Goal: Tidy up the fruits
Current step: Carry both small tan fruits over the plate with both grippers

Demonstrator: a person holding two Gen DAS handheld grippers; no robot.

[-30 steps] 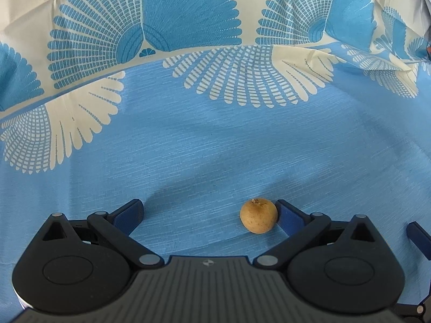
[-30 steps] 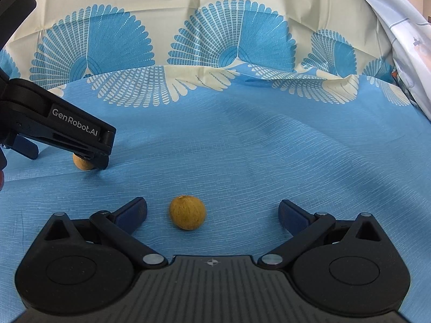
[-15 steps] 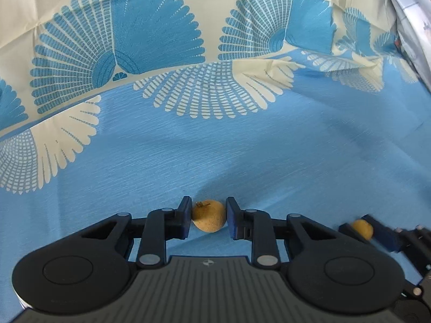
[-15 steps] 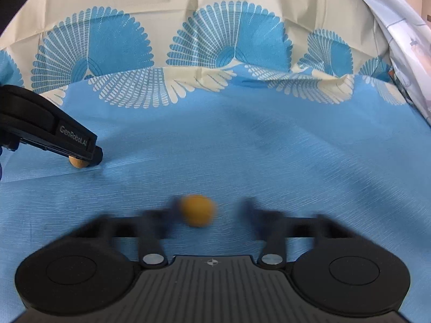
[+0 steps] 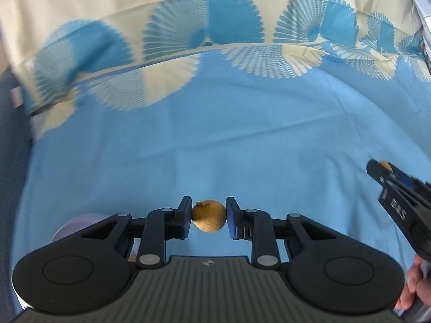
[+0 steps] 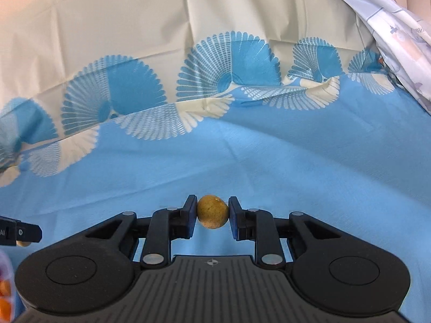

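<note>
My left gripper (image 5: 208,216) is shut on a small round tan fruit (image 5: 208,216) with a stem nub, held above the blue cloth (image 5: 215,134). My right gripper (image 6: 212,214) is shut on a second small tan fruit (image 6: 212,214), also lifted off the cloth. In the left wrist view the right gripper (image 5: 388,171) shows at the right edge with its fruit (image 5: 385,165) between the fingers. In the right wrist view the left gripper's fingertip (image 6: 21,232) shows at the left edge with a bit of its fruit (image 6: 23,243) below it.
A pale purple container (image 5: 72,228) sits under the left gripper at lower left; its rim with orange pieces (image 6: 5,293) shows in the right wrist view. The cloth rises into a cream and blue fan-patterned backdrop (image 6: 215,62). A white patterned fabric (image 6: 398,32) hangs at right.
Both grippers closed on their fruits and lifted them off the cloth. The left gripper has swung left, bringing the purple container into view.
</note>
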